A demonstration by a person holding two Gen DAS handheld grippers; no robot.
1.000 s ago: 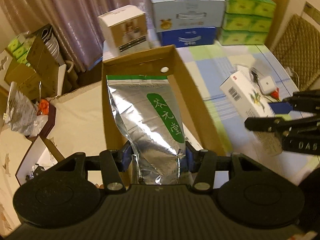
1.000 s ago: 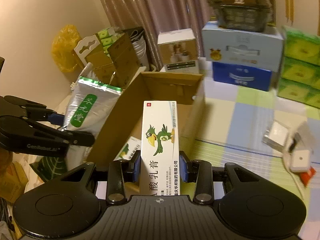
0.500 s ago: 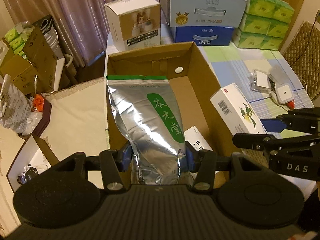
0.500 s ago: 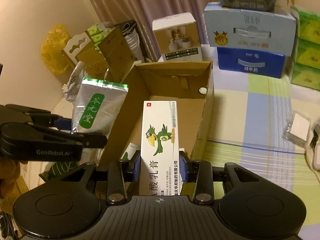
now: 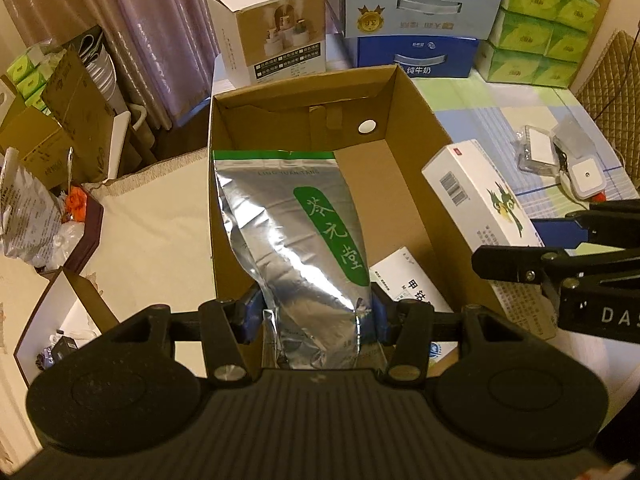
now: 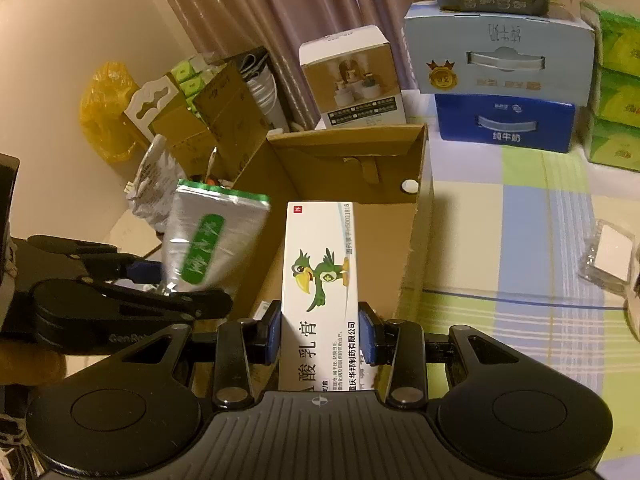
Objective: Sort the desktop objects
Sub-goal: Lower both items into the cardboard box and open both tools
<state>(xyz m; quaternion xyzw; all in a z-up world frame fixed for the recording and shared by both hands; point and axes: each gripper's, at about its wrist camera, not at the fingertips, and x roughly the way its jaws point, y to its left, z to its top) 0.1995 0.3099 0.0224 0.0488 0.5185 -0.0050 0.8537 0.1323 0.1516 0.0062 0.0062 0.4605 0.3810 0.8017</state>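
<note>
The left gripper [image 5: 316, 312] grasps a silver pouch [image 5: 296, 232] by its bottom end, over the left side of the open cardboard box [image 5: 412, 168]. Being floppy, it may fold across the box wall. The right gripper [image 6: 320, 332] clamps a white carton [image 6: 318, 280] above the box; let go together, they could collide.

The scene is viewed from two fisheye cameras, each mounted just behind a gripper and aimed forward and downward along its fingers. From the left wrist, the open cardboard box [image 5: 404, 128] is looked into steeply from close above. From the right wrist it [image 6: 416, 216] is seen more shallowly (further to the right). Shared by both are the box, the stacked cartons [image 5: 416, 28] [image 6: 500, 80] and the checked tablecloth [image 5: 500, 120] [image 6: 520, 240].
</note>
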